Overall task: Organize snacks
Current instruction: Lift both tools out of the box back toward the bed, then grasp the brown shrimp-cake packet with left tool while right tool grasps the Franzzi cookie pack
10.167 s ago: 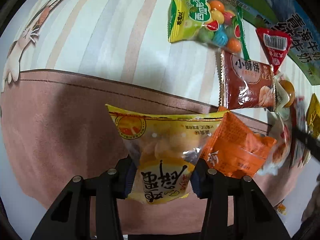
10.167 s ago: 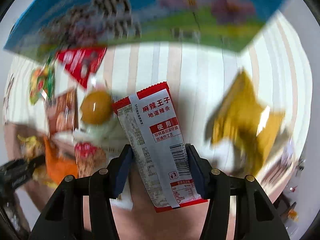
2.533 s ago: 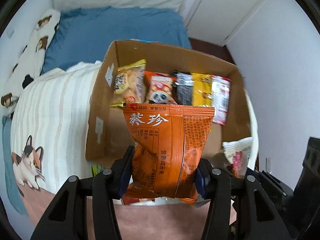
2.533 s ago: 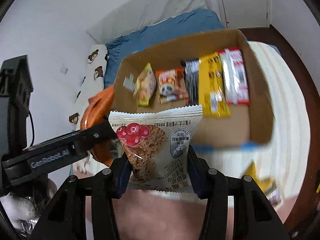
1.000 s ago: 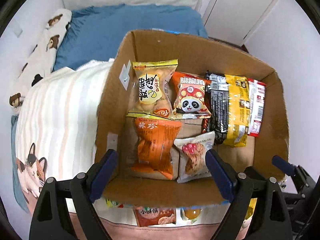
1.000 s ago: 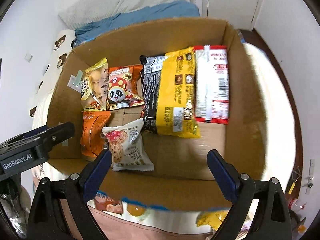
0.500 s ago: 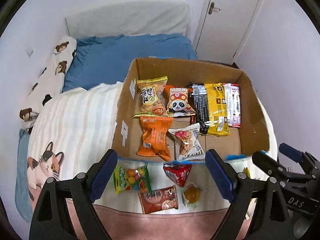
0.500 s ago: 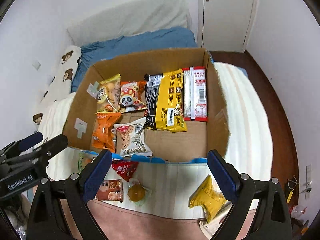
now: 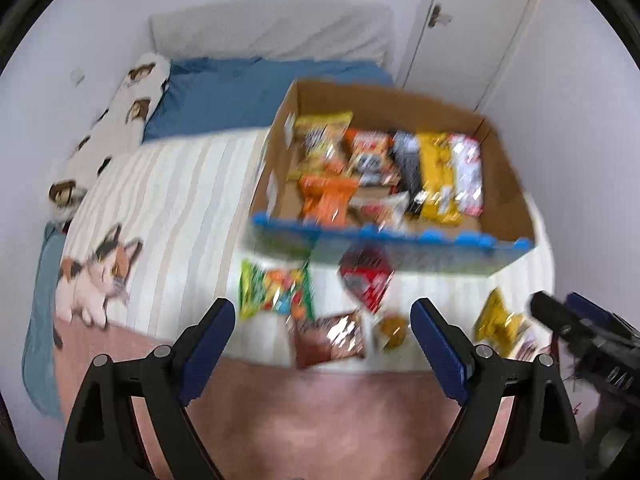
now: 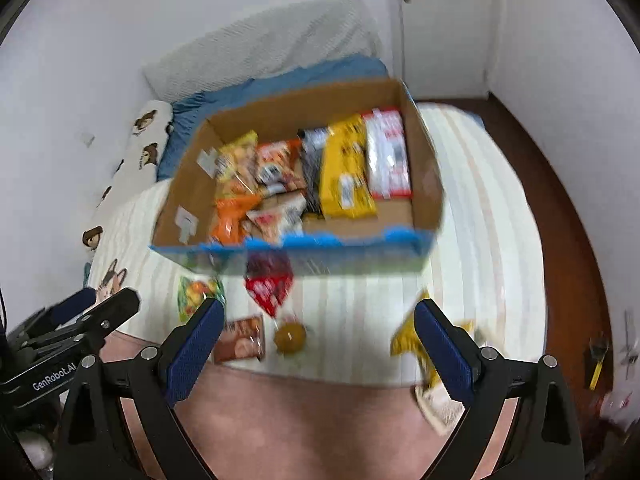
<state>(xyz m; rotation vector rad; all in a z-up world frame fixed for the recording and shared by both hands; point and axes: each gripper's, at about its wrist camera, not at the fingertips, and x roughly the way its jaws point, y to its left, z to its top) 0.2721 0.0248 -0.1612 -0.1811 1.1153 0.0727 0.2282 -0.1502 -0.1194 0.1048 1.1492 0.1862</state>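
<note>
1. Matte brown cardboard box (image 9: 500,184), ahead of the left gripper (image 9: 322,338), is showing a blue printed rim.
2. Glossy plastic snack wrappers (image 10: 348,168) inside are catching light.
3. Soft striped cloth bedspread (image 9: 176,208) is lying underneath.

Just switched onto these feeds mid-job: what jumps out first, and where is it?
The cardboard box on the striped bedspread stands out, with bright snack packets packed in rows inside. In front of it, loose packets lie on the spread: a green candy bag, a red packet, a brown packet and, off to the right, a yellow one. Both the left gripper and the right gripper are open and hold nothing.
</note>
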